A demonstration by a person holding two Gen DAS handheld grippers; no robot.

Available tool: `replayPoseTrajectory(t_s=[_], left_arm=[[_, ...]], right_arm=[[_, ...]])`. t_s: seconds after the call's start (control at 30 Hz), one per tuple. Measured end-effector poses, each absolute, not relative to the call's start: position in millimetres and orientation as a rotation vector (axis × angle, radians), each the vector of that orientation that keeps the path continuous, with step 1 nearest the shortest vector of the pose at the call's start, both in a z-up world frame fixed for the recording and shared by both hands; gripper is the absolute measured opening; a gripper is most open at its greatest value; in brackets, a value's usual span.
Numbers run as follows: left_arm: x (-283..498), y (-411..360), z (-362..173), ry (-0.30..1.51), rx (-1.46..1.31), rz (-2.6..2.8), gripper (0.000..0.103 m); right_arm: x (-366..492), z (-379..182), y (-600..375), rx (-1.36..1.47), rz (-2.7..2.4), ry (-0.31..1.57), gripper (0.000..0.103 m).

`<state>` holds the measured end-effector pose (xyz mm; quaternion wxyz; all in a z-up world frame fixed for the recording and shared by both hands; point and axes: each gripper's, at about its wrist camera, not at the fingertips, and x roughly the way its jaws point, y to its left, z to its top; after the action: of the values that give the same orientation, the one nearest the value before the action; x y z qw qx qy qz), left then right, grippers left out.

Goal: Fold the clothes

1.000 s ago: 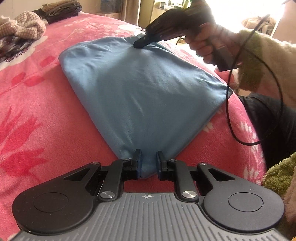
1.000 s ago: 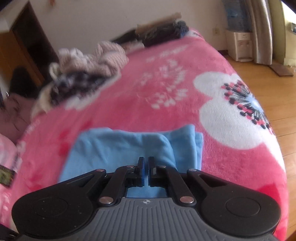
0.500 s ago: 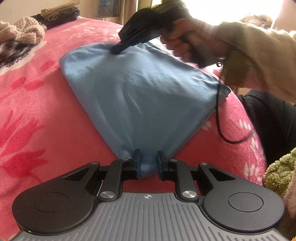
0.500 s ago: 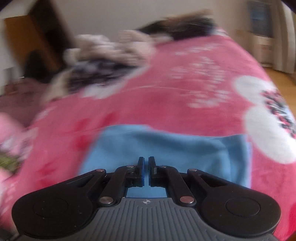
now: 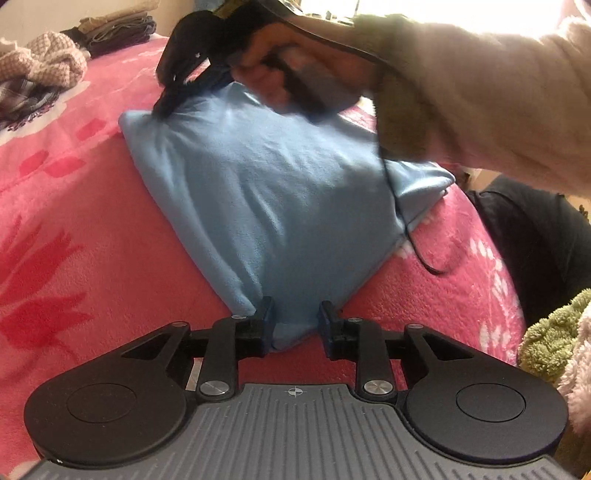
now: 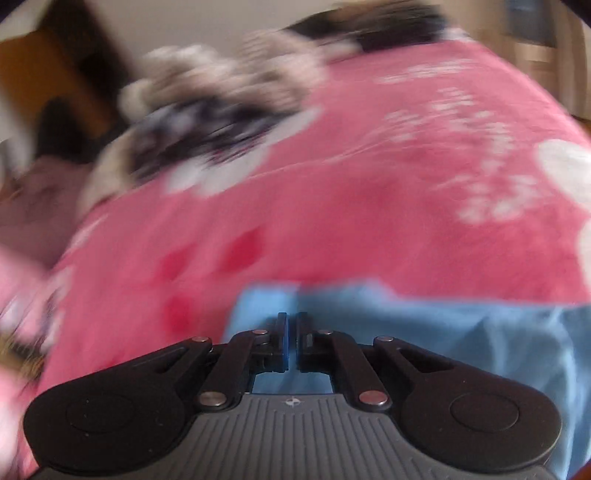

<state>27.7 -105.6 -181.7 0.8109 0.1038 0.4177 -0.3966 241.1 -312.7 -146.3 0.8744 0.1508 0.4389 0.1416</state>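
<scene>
since the earlier frame the left gripper is letting its jaws spread, and the right gripper is sliding leftward along the far edge of the blue garment toward its upper left corner.

the left jaws are opening at the bottom centre of the left wrist view; the near corner of the garment is still lying between them, but a gap is showing on the right side, so the pads are no longer pinching it. the right jaws are standing almost fully closed with only a thin slit between them, and in the right wrist view i cannot tell whether any cloth is caught in them; the tips are riding on or just over the blue fabric, and that view is heavily blurred.

outward from the jaws, the garment is lying folded into a compact, roughly diamond shape across the middle of the pink floral bed cover. a hand in a fleecy sleeve is holding the right tool at the top of the frame.

judging by this, the blue piece is looking nearly finished, with only smoothing and releasing left. a loose heap of clothes at the upper left is still waiting to be folded, beside a small stacked pile.
</scene>
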Motion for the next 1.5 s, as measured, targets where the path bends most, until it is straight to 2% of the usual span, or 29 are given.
replayPoseTrajectory(t_s=[0.13,0.3,0.43,0.57,0.73,0.97,1.27,1.5], left_arm=[[25,-105,-183,0.879,0.239,-0.873,0.033],[23,-108,-183,0.871,0.256,-0.888,0.038],[20,-107,-181,0.870,0.256,-0.880,0.038],[20,-107,-181,0.872,0.253,-0.881,0.038],[19,-106,-182,0.870,0.252,-0.888,0.040],[4,-103,-179,0.857,0.316,-0.877,0.043],[3,-62,-176,0.980,0.308,-0.798,0.043],[17,-67,-162,0.935,0.272,-0.720,0.043]], right_arm=[[236,-126,-322,0.416,0.354,0.871,0.004],[242,-141,-283,0.314,0.558,1.072,0.004],[266,-157,-280,0.427,0.413,1.053,0.001],[258,-134,-290,0.455,0.357,0.955,0.004],[217,-118,-283,0.339,0.551,1.061,0.004],[134,-134,-297,0.189,0.648,1.150,0.005],[42,-135,-325,-0.009,0.730,1.214,0.005],[31,-117,-316,0.005,0.664,1.059,0.005]])
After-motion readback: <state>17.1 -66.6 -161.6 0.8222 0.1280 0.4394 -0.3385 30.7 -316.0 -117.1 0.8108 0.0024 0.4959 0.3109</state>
